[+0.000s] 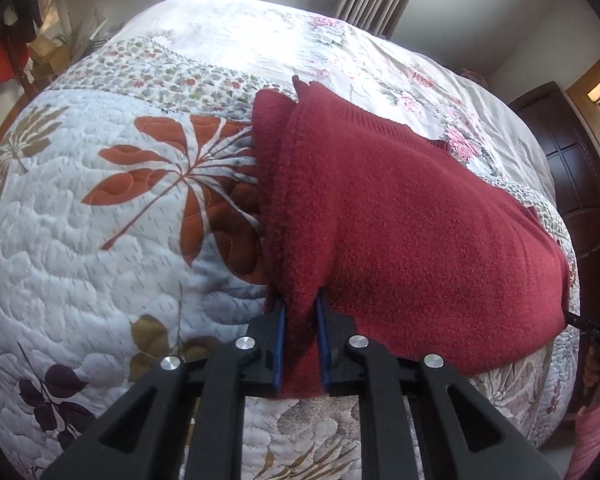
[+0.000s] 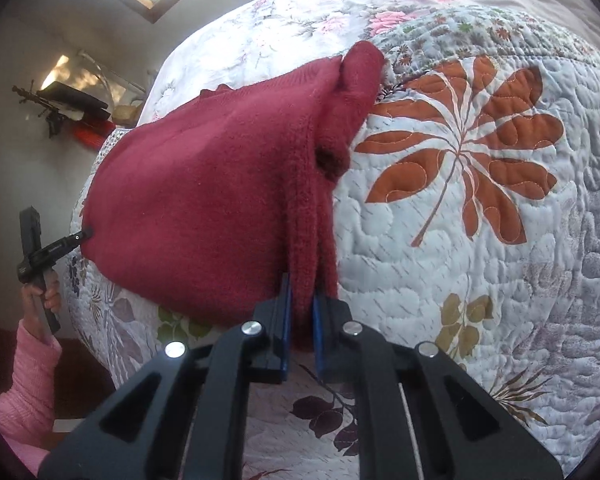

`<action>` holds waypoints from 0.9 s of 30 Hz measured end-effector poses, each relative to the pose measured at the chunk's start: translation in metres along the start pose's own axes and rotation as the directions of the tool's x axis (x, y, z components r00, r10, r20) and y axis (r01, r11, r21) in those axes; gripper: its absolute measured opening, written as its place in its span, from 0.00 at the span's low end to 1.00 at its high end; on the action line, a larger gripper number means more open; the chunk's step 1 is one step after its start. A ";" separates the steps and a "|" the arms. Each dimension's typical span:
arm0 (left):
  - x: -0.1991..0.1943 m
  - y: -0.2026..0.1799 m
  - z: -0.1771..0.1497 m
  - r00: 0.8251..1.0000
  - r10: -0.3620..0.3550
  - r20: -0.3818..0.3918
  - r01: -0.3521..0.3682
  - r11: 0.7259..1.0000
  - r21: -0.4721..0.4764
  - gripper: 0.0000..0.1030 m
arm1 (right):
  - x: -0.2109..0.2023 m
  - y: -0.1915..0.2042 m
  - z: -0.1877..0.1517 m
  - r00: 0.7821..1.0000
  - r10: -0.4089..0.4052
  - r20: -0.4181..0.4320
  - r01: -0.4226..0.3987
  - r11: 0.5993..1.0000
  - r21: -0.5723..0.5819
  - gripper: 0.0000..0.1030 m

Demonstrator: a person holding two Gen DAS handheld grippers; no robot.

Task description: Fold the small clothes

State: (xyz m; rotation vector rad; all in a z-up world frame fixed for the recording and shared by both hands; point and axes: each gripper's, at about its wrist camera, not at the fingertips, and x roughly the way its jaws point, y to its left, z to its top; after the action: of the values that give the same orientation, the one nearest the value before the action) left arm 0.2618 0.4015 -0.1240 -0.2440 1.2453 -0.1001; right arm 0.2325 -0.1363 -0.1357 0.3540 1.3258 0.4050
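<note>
A dark red knitted sweater (image 1: 400, 216) lies folded on a quilted bedspread with leaf prints. My left gripper (image 1: 300, 308) is shut on its thick folded edge, the blue pads pressing the cloth from both sides. The right gripper's tip (image 1: 580, 322) touches the sweater's far right corner. In the right wrist view the same sweater (image 2: 204, 184) hangs from my right gripper (image 2: 301, 288), which is shut on the folded edge. The left gripper (image 2: 82, 236) pinches the sweater's left corner there. A sleeve (image 2: 356, 92) bunches at the far end.
The quilt (image 1: 100, 240) covers a wide bed with a pink floral sheet (image 1: 340, 40) beyond. A dark wooden cabinet (image 1: 580, 160) stands to the right. A hand and a pink sleeve (image 2: 28, 380) hold the other gripper. Cluttered shelves (image 2: 80, 104) line the wall.
</note>
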 end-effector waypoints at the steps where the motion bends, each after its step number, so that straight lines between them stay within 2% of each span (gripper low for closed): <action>1: 0.001 -0.001 0.000 1.000 0.006 0.002 -0.006 1.000 0.005 0.14 | 0.000 -0.001 0.000 1.000 0.004 0.002 -0.004 1.000 0.007 0.08; 4: -0.001 -0.006 -0.001 1.000 0.026 0.002 -0.026 0.999 0.020 0.17 | -0.003 0.003 0.001 1.000 -0.012 -0.001 0.012 1.000 -0.001 0.08; 5: -0.004 -0.007 0.000 1.000 0.031 -0.001 -0.031 0.999 0.020 0.20 | -0.007 0.005 0.001 1.000 -0.010 0.004 0.010 1.000 -0.001 0.11; 7: -0.012 -0.010 0.001 1.000 0.026 -0.003 -0.026 1.000 0.012 0.23 | -0.019 0.010 0.004 1.000 0.007 0.020 -0.007 1.000 0.002 0.28; 8: -0.018 -0.011 0.002 1.000 0.021 0.005 -0.021 1.000 0.011 0.27 | -0.025 0.012 0.006 0.999 0.007 0.034 -0.007 1.000 -0.002 0.33; 9: -0.024 -0.011 0.003 1.000 0.015 0.016 -0.015 1.000 0.014 0.32 | -0.032 0.014 0.008 0.999 -0.002 0.051 0.002 1.000 -0.006 0.45; 10: -0.029 -0.011 0.005 1.000 0.016 0.026 -0.016 1.000 0.015 0.45 | -0.038 0.016 0.011 0.998 -0.013 0.068 0.014 1.000 -0.009 0.54; 11: -0.035 -0.009 0.008 0.999 0.022 0.042 -0.022 1.000 0.008 0.56 | -0.044 0.017 0.015 0.996 -0.019 0.082 0.020 1.000 -0.011 0.55; 13: -0.044 -0.002 0.016 0.997 0.022 0.071 -0.021 1.000 -0.015 0.59 | -0.051 0.017 0.024 0.995 -0.019 0.101 0.020 1.000 -0.009 0.57; 16: -0.046 0.010 0.030 0.997 0.030 0.076 -0.026 0.998 -0.057 0.65 | -0.055 0.011 0.038 0.993 -0.027 0.111 0.026 0.999 0.019 0.62; 21: -0.028 0.026 0.048 0.999 0.004 0.032 -0.001 0.994 -0.106 0.65 | -0.042 -0.002 0.059 0.996 -0.006 0.092 0.000 0.998 0.065 0.65; 27: -0.004 0.017 0.066 0.999 -0.049 0.006 0.049 0.995 -0.091 0.65 | -0.020 -0.011 0.073 0.998 0.012 0.055 -0.018 0.994 0.108 0.65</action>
State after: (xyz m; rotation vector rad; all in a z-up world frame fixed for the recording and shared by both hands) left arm 0.3223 0.4269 -0.1046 -0.3537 1.2415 -0.0852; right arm 0.3013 -0.1570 -0.1083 0.4631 1.2961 0.3342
